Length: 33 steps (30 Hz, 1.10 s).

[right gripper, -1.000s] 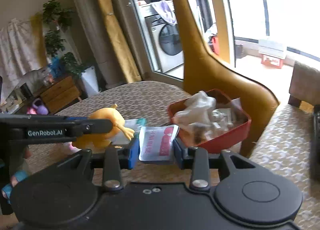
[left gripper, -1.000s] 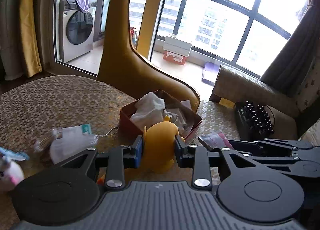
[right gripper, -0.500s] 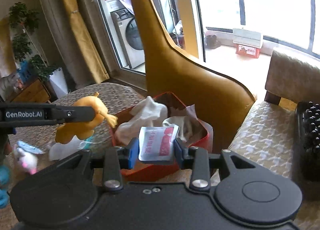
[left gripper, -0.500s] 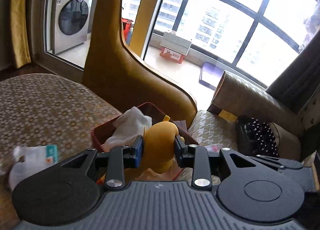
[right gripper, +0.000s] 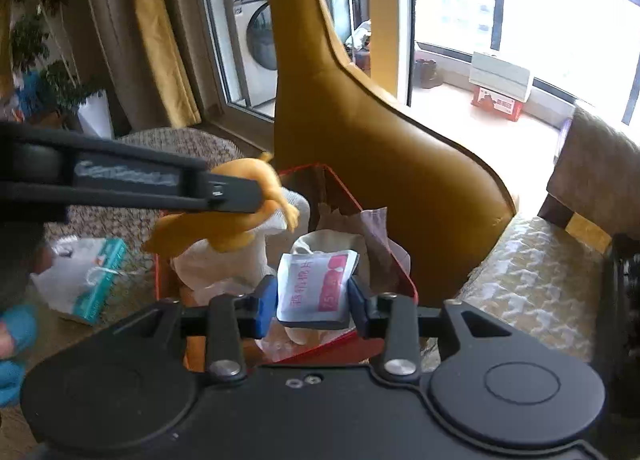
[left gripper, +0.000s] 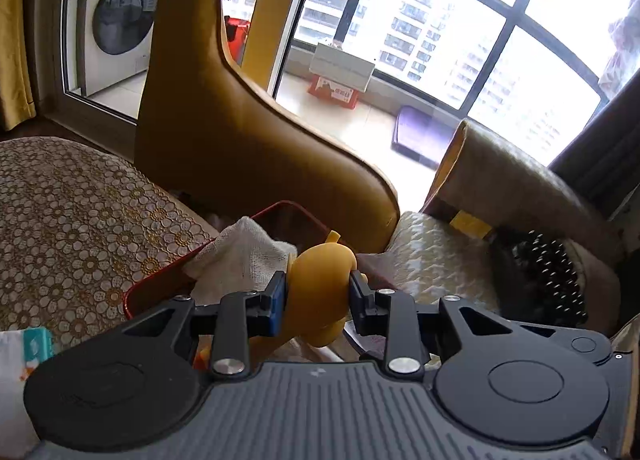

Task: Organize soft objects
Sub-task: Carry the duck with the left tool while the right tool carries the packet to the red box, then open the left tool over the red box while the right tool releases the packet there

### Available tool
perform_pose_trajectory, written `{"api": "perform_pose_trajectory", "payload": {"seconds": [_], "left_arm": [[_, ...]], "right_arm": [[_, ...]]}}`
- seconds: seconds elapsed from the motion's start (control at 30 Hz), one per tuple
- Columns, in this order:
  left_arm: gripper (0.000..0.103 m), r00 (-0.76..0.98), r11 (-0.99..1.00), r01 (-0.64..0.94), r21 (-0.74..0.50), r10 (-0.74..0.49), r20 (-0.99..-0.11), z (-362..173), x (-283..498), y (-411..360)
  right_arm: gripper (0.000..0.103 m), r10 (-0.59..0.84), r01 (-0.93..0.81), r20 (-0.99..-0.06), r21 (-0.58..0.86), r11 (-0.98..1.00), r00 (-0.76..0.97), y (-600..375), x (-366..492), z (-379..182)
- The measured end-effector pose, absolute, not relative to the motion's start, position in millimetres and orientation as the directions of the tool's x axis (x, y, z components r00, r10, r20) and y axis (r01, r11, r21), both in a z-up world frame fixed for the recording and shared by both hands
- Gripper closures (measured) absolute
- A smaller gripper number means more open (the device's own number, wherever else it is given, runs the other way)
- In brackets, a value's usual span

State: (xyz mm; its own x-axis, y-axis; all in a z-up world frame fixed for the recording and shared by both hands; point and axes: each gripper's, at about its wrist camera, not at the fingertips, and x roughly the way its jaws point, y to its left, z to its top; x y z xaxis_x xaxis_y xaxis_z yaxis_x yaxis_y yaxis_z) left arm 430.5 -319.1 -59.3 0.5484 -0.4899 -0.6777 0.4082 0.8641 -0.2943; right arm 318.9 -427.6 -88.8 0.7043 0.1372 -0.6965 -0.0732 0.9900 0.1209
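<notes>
My left gripper [left gripper: 318,294] is shut on a soft yellow toy [left gripper: 320,280] and holds it over the near edge of the red bin [left gripper: 160,280]. In the right wrist view the same toy [right gripper: 240,215] hangs from the left gripper's finger over the bin [right gripper: 344,187]. My right gripper [right gripper: 313,298] is shut on a white packet with pink print [right gripper: 316,288], held above the bin's front. White cloths [right gripper: 224,264] and other soft items fill the bin. A white cloth [left gripper: 244,256] shows beside the toy.
The bin stands on a patterned table [left gripper: 72,219]. A white and teal wipes pack [right gripper: 84,280] lies left of the bin. A mustard chair back [right gripper: 360,131] rises just behind it. A cushioned seat [right gripper: 540,280] lies to the right, with a black beaded item [left gripper: 548,272] on it.
Both grippers have moved forward and over the red bin, each still holding its item. The bin now sits right under the toy and the packet.
</notes>
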Motion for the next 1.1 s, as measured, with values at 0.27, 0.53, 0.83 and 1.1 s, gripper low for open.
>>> {"api": "perform_pose_trajectory", "payload": {"seconds": [0.27, 0.53, 0.83, 1.1], "left_arm": [[0.071, 0.523, 0.866, 0.418, -0.275, -0.476, -0.707, -87, 448, -323], [0.071, 0.503, 0.872, 0.42, -0.251, -0.454, -0.735, -105, 453, -327], [0.064, 0.493, 0.874, 0.429, -0.228, -0.438, -0.752, -114, 450, -329], [0.039, 0.551, 0.869, 0.449, -0.206, -0.451, -0.702, -94, 437, -323]], "right_arm": [[0.066, 0.139, -0.091, -0.722, 0.105, 0.99, 0.678, -417, 338, -109], [0.063, 0.138, -0.104, -0.73, 0.092, 0.99, 0.67, -411, 347, -116], [0.052, 0.115, -0.107, -0.74, 0.058, 0.993, 0.662, -406, 348, -122], [0.042, 0.097, -0.106, -0.73, 0.034, 0.994, 0.676, -400, 341, -116]]}}
